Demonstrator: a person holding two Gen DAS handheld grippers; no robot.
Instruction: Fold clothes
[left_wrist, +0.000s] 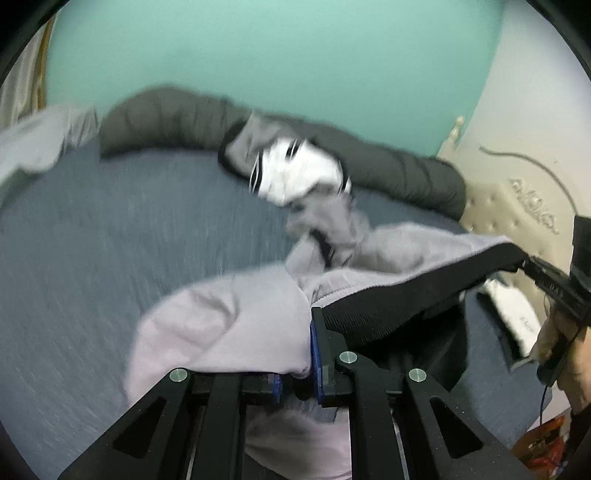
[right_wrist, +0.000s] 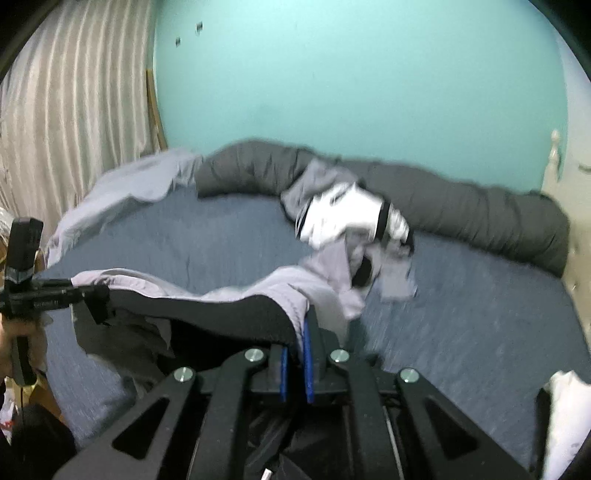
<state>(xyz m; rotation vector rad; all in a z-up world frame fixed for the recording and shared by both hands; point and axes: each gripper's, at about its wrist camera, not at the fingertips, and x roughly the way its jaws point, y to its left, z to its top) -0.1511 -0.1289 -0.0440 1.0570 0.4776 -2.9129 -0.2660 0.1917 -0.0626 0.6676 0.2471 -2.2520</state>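
Observation:
A light grey garment (left_wrist: 229, 325) with a wide black ribbed band (left_wrist: 406, 291) hangs stretched between my two grippers above the blue bed (left_wrist: 110, 258). My left gripper (left_wrist: 303, 354) is shut on one end of the band. My right gripper (right_wrist: 299, 354) is shut on the other end of the grey garment (right_wrist: 207, 284) with its black band (right_wrist: 221, 314). Each gripper shows in the other's view, the right one (left_wrist: 532, 266) at the right edge, the left one (right_wrist: 92, 295) at the left edge. The views are blurred by motion.
A heap of white, grey and black clothes (right_wrist: 351, 221) lies at the back of the bed (right_wrist: 480, 314), against a rolled dark grey duvet (right_wrist: 480, 214). A pale sheet (right_wrist: 122, 195) lies back left. A curtain (right_wrist: 74, 110), a teal wall and a cream headboard (left_wrist: 517, 192) surround the bed.

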